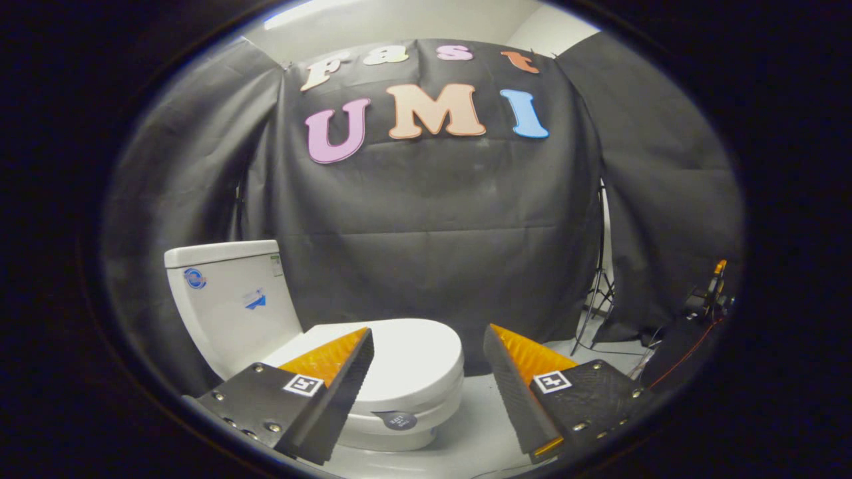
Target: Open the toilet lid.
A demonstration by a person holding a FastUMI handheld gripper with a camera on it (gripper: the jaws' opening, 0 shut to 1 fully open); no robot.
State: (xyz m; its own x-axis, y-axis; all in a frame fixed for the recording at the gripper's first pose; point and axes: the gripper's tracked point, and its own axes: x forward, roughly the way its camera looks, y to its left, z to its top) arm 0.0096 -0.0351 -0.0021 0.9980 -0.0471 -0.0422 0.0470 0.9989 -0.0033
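Toilet lid (406, 356) down flat on bowl, closed, white, just ahead of left finger and partly behind it. Small dark round sticker (398, 420) on front rim below lid. Tank (229, 299) upright behind lid, against black cloth wall, stickers on its face. Hand-held gripper (426, 379) fingers spread wide, nothing between them, touching nothing; lid's right edge sits in gap. Pale floor (479, 426) beneath. Tripod legs (594, 303) and cabled equipment (709, 299) beyond right finger.
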